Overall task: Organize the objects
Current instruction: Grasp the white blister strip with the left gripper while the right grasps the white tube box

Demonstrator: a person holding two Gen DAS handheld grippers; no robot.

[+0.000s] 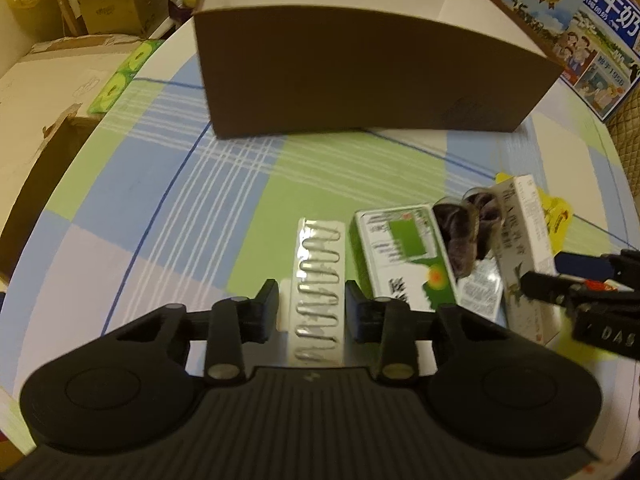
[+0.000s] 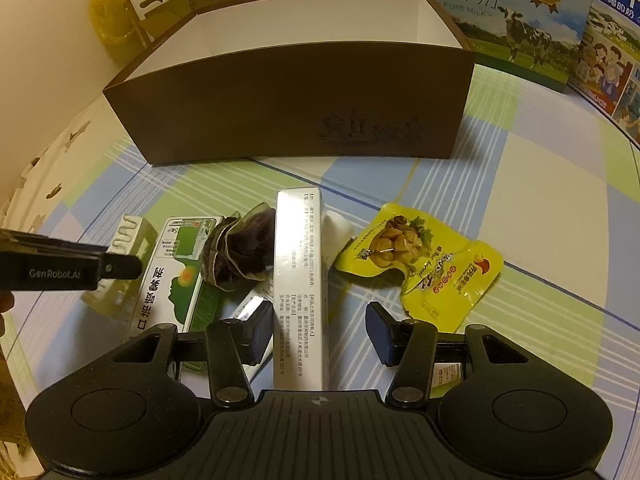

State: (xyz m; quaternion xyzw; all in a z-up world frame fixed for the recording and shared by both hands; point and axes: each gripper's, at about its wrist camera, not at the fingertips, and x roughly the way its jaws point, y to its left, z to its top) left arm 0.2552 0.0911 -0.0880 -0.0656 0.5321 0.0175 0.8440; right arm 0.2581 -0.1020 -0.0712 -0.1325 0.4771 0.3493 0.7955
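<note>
On my checked tablecloth (image 2: 540, 184) I count one open brown box (image 2: 288, 112), three small cartons (image 2: 300, 272), one yellow snack packet (image 2: 432, 268), one dark crumpled pouch (image 2: 240, 252), and two milk cases (image 2: 508, 20) behind.

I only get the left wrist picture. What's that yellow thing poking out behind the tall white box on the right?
Observer: A yellow snack pouch, lying flat, with nuts pictured on it.
Operator: Is the other gripper holding that tall box?
Observer: Not yet. The right gripper straddles the tall box. One pad touches it and the other stands clear.
Operator: Is anything hidden from me behind the box?
Observer: Yes, a white object sits beside it on the pouch's side. I cannot tell what it is.
</note>
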